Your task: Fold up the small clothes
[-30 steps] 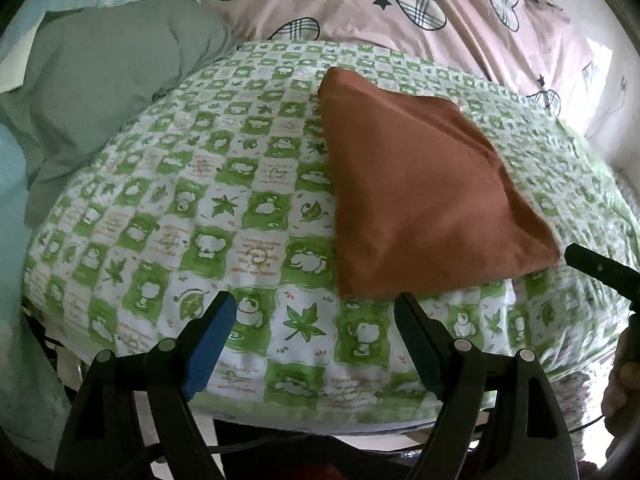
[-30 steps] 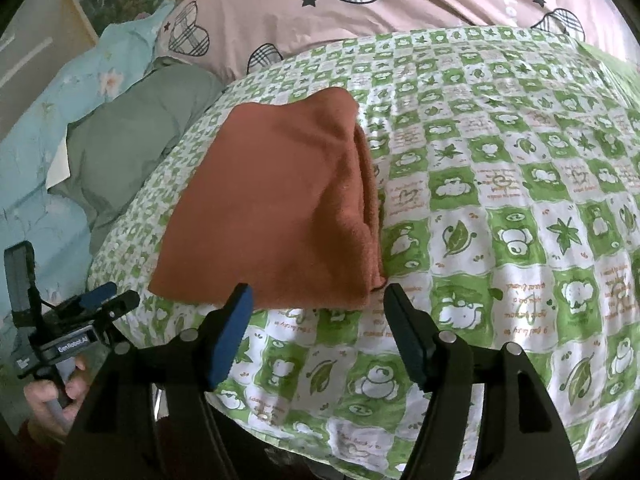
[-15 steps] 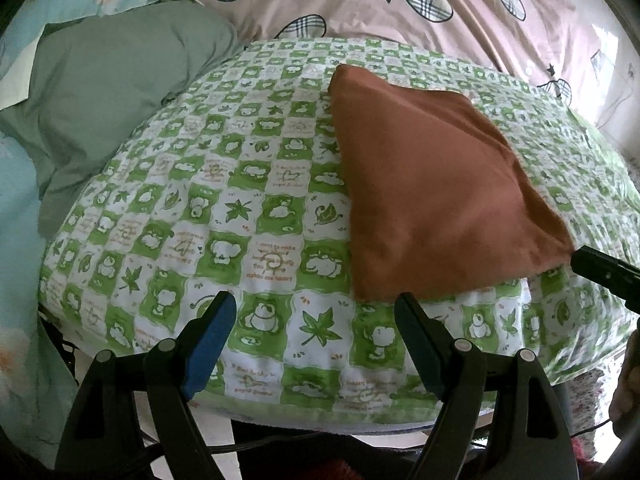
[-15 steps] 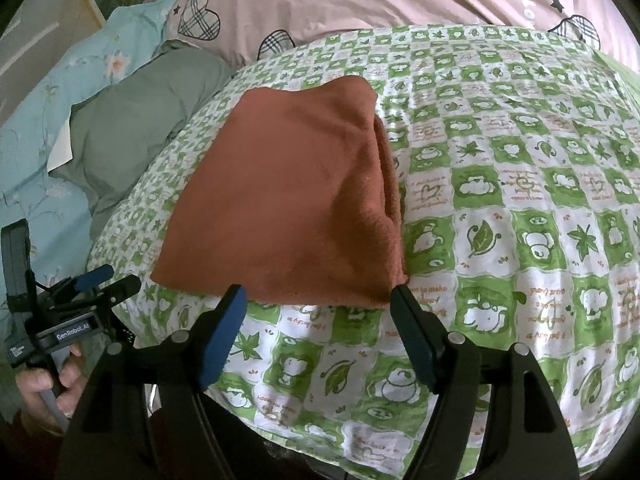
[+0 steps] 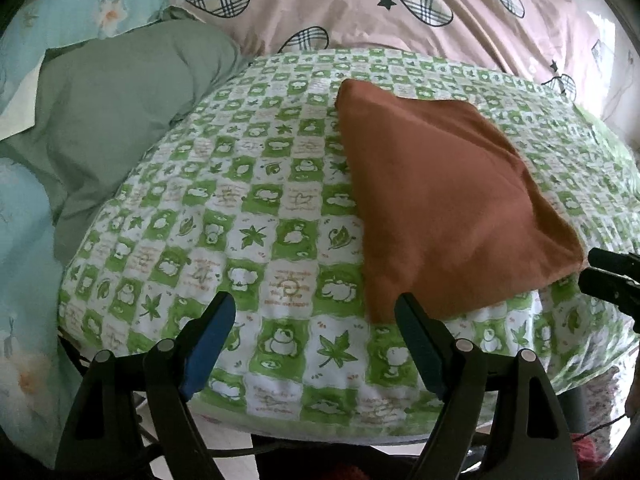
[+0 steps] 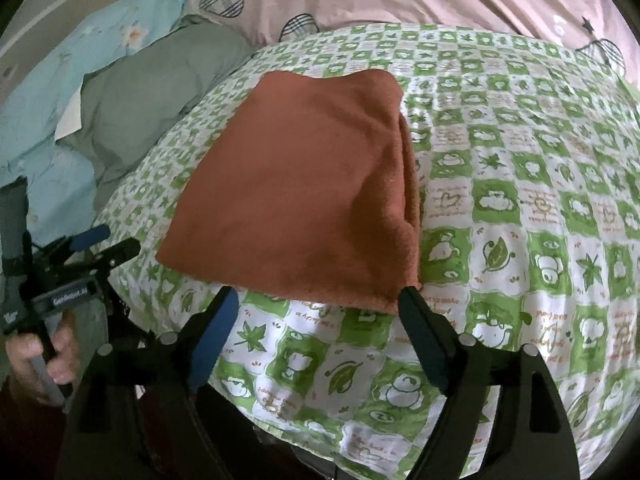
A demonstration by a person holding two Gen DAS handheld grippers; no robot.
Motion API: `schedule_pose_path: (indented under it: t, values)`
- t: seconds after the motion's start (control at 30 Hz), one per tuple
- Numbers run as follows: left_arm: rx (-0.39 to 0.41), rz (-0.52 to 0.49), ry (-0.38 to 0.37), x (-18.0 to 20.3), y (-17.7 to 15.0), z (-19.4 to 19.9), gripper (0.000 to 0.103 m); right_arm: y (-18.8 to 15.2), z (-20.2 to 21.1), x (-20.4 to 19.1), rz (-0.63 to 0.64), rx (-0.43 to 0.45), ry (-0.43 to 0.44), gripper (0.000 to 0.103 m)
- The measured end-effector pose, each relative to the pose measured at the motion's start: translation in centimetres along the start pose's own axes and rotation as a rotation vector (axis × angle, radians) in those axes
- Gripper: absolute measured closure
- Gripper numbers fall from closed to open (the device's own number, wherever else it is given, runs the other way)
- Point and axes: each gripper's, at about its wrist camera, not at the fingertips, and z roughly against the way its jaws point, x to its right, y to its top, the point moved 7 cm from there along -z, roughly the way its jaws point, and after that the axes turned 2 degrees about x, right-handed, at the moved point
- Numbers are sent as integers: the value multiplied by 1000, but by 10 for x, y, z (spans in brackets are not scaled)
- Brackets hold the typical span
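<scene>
So the rust-orange cloth is lying folded into a neat rectangle on the green-and-white checkered cover, the one with little frogs and leaves printed on it. From the right wrist view you can see stacked layers along the cloth's right edge, so it's a few folds thick. It sits toward the near edge of the cover, flat, nothing on top of it.

The left gripper hangs just off the near edge of the cover, jaws spread wide, nothing between them. Its right finger tip is right by the cloth's near left corner; can't tell if it actually touches. The right gripper is also wide open and empty, lined up with the cloth's near edge, with its right finger tip just at the near right corner. Same deal, contact is hard to call.

In the right wrist view you can spot the left gripper off at the left with the person's hand wrapped around its handle.

Behind the cover there's a pink blanket with plaid hearts and small stars, a grey-green pillow to the left, and a light blue floral sheet beyond that.
</scene>
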Motion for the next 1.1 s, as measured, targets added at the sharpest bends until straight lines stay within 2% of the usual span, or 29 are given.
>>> schedule_pose_path:
  t: [0.23, 0.6, 1.1]
  values:
    - [14, -24, -14, 5, 9, 11, 20, 6, 8, -2, 32, -10, 5, 14]
    - [0, -50, 0, 16, 5, 6, 20, 2, 8, 12, -32, 1, -6, 12]
    - [2, -60, -37, 22, 1, 12, 20, 0, 9, -8, 11, -4, -4, 11]
